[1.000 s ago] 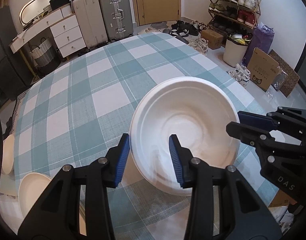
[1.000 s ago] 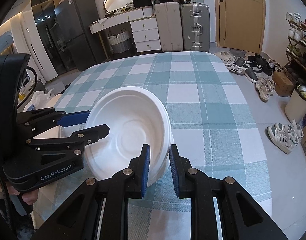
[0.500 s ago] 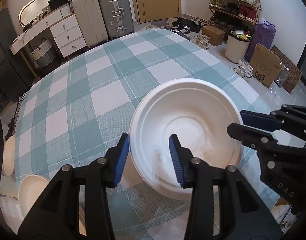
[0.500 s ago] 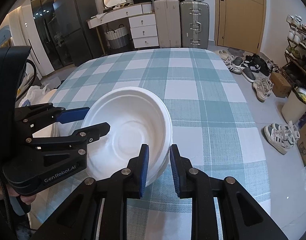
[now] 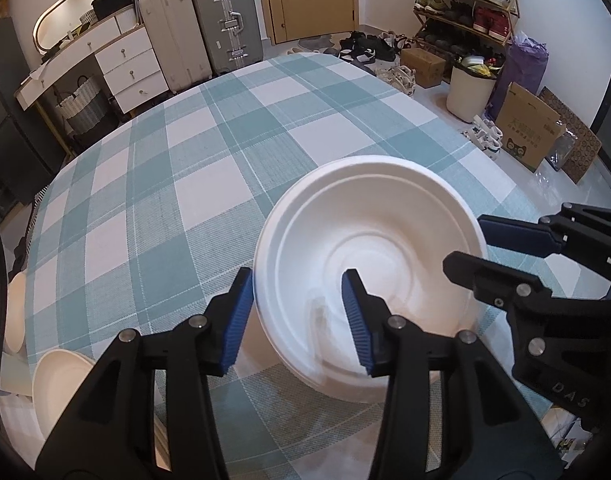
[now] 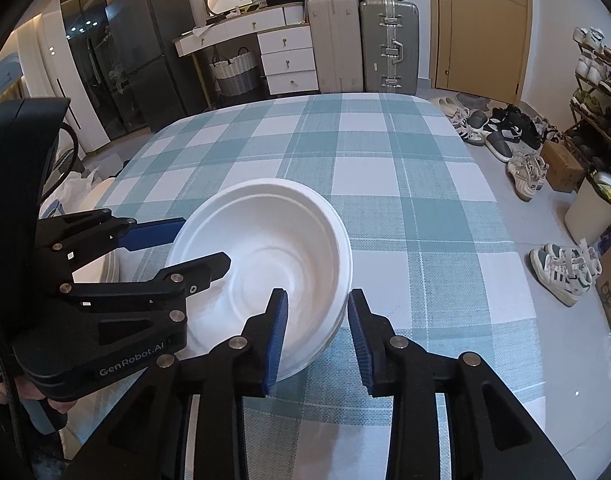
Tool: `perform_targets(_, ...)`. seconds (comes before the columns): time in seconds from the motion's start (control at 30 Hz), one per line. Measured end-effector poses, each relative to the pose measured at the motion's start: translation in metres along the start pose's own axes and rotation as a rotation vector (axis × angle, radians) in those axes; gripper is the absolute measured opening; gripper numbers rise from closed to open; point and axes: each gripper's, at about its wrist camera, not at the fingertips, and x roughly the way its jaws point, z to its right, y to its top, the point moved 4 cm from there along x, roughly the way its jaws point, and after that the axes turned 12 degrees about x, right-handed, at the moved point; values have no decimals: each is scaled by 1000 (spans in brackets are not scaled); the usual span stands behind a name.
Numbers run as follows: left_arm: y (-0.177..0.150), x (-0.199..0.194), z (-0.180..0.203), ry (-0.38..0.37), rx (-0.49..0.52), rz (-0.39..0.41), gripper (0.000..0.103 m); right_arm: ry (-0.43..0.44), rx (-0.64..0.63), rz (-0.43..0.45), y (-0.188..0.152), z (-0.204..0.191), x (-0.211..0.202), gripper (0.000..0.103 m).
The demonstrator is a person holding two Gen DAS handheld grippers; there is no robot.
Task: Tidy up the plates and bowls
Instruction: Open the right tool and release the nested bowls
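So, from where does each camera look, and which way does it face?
Left wrist: sits on the left gripper, looks down its fingers at the white bowl; the right gripper enters at right.
Right wrist: sits on the right gripper, same bowl; the left gripper and a hand show at left.
Shared: bowl, checked tablecloth, suitcases.

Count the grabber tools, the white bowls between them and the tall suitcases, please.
Grippers: 2 (left gripper, right gripper), jaws just opening, bowl rim between
White bowl, perhaps a stack: 1
Suitcases: 2 (beige suitcase, silver suitcase)
Total: 5
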Motion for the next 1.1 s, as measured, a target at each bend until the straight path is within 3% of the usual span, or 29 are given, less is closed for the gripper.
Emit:
perform_targets(0.33, -4, 4, 1, -25, -1, -4, 44, 20, 1, -1, -2, -2, 0, 48)
perform_targets(0.53, -8, 3, -7, -41, -28, 5, 56, 19, 11, 3, -2, 4, -2, 57)
perform_targets(0.67, -11, 0, -16, -76, -78, 21, 72, 23, 38, 6, -1, 13, -4, 66)
perform_targets(0.83, -16, -5, -28, -90, -127, 28, 75, 40, 75, 26, 1, 22, -10, 84)
perform_targets(1.1, -27, -5, -37, -93, -178, 24, 84, 111, 130, 32, 1, 28, -11, 89)
